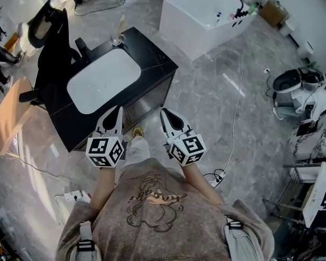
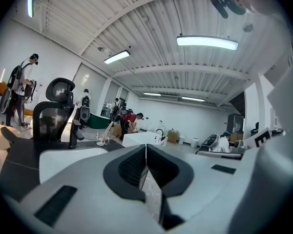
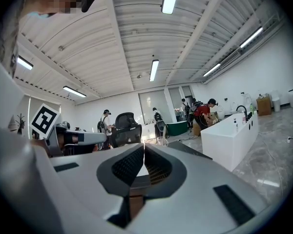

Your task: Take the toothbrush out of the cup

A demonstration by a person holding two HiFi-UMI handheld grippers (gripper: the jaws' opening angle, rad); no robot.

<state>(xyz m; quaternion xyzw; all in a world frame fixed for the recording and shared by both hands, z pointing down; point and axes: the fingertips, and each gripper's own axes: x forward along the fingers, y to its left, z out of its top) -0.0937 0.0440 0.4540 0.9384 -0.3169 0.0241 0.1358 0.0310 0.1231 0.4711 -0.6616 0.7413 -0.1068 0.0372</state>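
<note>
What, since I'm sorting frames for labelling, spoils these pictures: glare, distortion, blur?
Head view: sharp, edges bent by the wide lens, pale glare streaks on the glossy floor, cup tiny. Left gripper view: fisheye with black corners, ceiling lamp blown out, cup small but recognisable. Right gripper view: same fisheye bending, room evenly lit, no motion blur.

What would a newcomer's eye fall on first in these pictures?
The black counter with its white sink fills the middle of the head view, a cup with a toothbrush at its far edge. Nearer the person, the left tool and right tool point toward it, both shut and empty. A white tub stands beyond.
</note>
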